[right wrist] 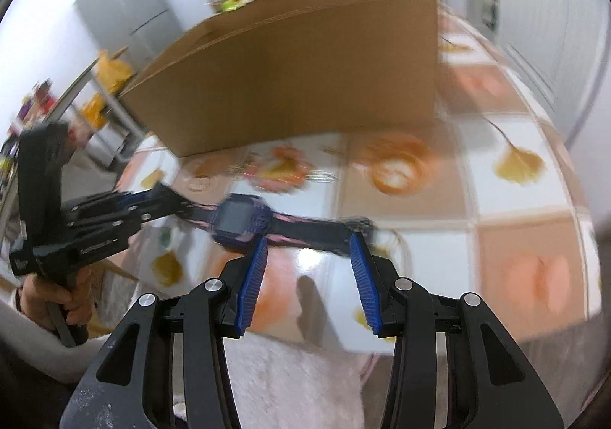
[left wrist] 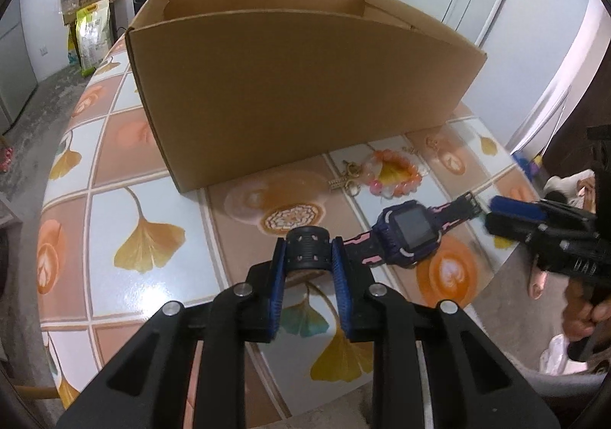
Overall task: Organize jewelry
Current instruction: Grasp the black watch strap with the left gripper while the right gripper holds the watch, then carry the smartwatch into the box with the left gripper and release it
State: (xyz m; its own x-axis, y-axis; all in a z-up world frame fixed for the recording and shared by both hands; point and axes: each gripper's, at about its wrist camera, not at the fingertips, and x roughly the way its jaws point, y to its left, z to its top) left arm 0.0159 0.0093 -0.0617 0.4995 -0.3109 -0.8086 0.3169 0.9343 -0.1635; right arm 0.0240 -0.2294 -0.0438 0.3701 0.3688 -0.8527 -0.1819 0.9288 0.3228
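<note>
A dark blue and pink smart watch (left wrist: 410, 234) lies stretched over the patterned table. My left gripper (left wrist: 308, 251) is shut on one end of its strap, the looped end between the blue pads. In the right wrist view the watch (right wrist: 238, 220) lies just ahead of my right gripper (right wrist: 307, 242), which is open with the strap across its fingertips. The right gripper (left wrist: 496, 211) shows at the strap's other end in the left wrist view. An orange bead bracelet (left wrist: 395, 171) and a gold chain (left wrist: 345, 177) lie near the cardboard box (left wrist: 290, 85).
The open cardboard box (right wrist: 305, 62) stands at the back of the tiled, leaf-printed table (left wrist: 126, 207). The table's front edge is close below both grippers. Bags and a carton stand on the floor at the far left (left wrist: 91, 31). The right wrist view is motion-blurred.
</note>
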